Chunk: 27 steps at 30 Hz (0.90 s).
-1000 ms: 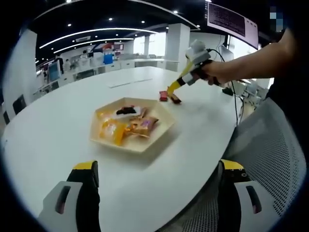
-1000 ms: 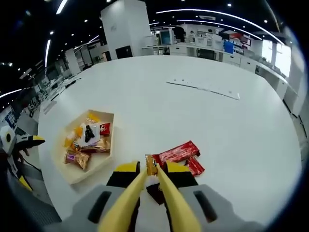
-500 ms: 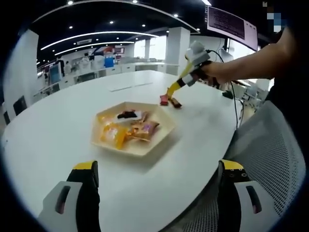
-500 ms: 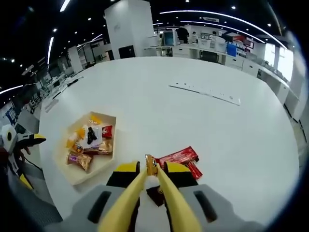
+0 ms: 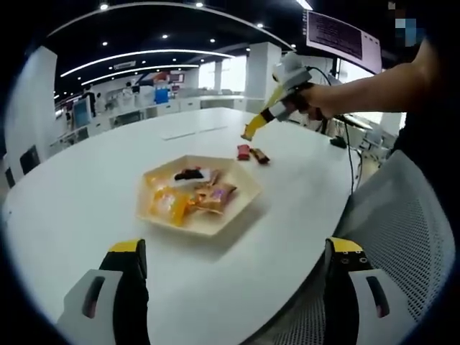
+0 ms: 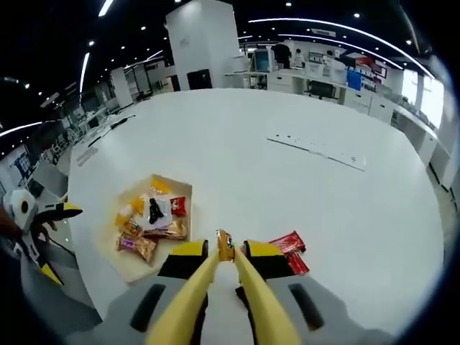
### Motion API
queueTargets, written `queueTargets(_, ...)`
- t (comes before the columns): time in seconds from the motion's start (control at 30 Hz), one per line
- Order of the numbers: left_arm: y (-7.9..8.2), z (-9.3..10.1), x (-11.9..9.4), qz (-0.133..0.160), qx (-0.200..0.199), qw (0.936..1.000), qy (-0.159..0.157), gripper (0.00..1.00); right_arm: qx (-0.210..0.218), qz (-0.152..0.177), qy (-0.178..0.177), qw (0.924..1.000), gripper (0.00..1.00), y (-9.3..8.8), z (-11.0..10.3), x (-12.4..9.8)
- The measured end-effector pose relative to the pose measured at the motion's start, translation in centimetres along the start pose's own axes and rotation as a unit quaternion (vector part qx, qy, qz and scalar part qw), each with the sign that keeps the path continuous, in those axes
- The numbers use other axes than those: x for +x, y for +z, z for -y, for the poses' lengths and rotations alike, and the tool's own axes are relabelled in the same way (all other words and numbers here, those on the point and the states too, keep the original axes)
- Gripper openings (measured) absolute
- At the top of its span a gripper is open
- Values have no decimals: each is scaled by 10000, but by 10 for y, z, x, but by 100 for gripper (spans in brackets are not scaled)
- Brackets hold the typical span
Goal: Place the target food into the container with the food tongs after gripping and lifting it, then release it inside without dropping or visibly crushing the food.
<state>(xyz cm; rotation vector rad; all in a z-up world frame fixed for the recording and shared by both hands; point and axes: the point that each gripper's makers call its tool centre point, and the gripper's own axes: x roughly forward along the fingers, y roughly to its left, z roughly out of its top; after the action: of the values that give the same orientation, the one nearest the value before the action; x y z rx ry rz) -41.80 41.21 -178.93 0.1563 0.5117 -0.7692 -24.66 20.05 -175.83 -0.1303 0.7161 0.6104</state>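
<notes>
Closest in the right gripper view, the right gripper (image 6: 226,253) has its yellow tongs (image 6: 192,298) drawn together, the tips clamped on a small gold-wrapped snack (image 6: 225,246) held clear of the white worktop (image 6: 302,194). Just past the tips and a little to their right, red-wrapped bars (image 6: 291,248) lie on the worktop, with a darker packet partly hidden behind the tongs. Off to the left of the tips and somewhat farther on sits the pale wooden tray (image 6: 123,267), holding several wrapped snacks (image 6: 152,224) in orange, yellow, red and black. At the far left edge of that view the left gripper (image 6: 37,219) shows beside the worktop. In the left gripper view, the left gripper's fingers (image 5: 128,284) stand wide apart with nothing between them, low over the near rim of the worktop, and a mesh chair (image 5: 402,230) lies to their right. Beyond the fingers, roughly midway between them, the tray (image 5: 239,203) rests with its snacks (image 5: 188,192) inside. Farther still and to the right, two loose bars (image 5: 251,153) lie on the worktop, and above them a hand (image 5: 320,100) carries the right gripper (image 5: 249,133), tongs slanting down with the snack at their tips, well apart from the tray.
</notes>
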Motion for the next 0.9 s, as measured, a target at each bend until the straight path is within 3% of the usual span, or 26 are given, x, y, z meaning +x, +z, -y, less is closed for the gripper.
queueTargets(0.9,6,-3,-3,120,191,9997,121,100,-498,162,469,9975,18,55,-77,14)
